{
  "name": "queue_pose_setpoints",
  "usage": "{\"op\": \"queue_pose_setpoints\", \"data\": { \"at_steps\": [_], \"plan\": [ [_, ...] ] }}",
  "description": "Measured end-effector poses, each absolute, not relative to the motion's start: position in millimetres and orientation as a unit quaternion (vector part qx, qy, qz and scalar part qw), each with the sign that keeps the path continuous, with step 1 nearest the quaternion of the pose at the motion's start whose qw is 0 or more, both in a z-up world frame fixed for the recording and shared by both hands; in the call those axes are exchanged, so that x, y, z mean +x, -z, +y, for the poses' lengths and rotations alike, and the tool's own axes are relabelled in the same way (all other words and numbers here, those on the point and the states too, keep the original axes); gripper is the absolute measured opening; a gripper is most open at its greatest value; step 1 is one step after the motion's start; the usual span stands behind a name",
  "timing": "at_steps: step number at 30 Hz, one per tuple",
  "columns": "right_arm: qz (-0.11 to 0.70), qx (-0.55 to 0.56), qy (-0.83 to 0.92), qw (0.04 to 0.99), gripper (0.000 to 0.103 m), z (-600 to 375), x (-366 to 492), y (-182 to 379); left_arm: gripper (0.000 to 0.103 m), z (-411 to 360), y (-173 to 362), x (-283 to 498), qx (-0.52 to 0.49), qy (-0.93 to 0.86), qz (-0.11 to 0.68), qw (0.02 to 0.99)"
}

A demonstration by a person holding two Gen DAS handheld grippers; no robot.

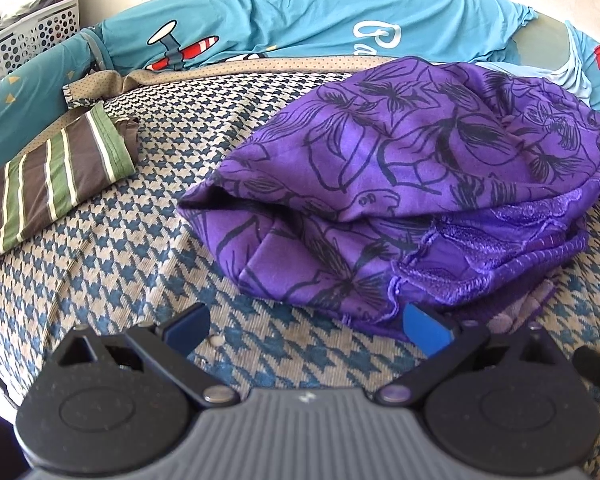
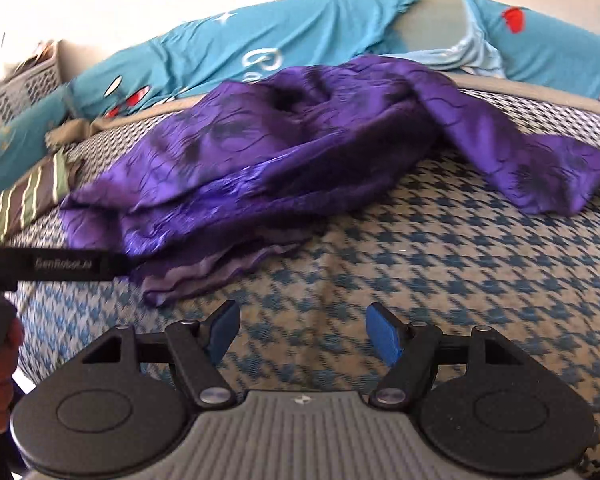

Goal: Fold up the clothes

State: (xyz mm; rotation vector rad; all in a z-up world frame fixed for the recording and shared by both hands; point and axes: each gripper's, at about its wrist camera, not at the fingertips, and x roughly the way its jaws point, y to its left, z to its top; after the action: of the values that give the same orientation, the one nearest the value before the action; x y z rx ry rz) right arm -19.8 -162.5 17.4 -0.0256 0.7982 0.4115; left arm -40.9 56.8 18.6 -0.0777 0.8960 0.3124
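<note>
Crumpled purple floral-print garment heaped on our houndstooth-patterned bed cover, long axis crosswise. Left gripper nearest, just before its hem; right gripper further back. Both fingers spread, empty.

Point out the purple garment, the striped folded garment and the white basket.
purple garment (image 1: 400, 168): left wrist view, top fold.
striped folded garment (image 1: 56, 184): left wrist view, middle of the top face.
white basket (image 1: 28, 40): left wrist view, perforated side wall.
</note>
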Motion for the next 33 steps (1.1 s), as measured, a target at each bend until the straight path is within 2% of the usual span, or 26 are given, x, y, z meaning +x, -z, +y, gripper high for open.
{"op": "queue_pose_setpoints", "data": {
  "at_steps": [12,22,33],
  "plan": [
    [0.380,-0.014,-0.210,0.901,0.069,-146,-21,-15,0.103,66,-22,-43,-0.048,-0.167,0.425,0.889],
    [0.380,-0.022,-0.201,0.902,0.081,-134,-16,-11,0.103,67,-14,-38,-0.048,-0.168,0.429,0.886],
    [0.414,-0.075,-0.207,0.883,0.082,-121,-3,-13,0.103,75,-11,-36,-0.063,-0.159,0.438,0.883]
  ]
}}
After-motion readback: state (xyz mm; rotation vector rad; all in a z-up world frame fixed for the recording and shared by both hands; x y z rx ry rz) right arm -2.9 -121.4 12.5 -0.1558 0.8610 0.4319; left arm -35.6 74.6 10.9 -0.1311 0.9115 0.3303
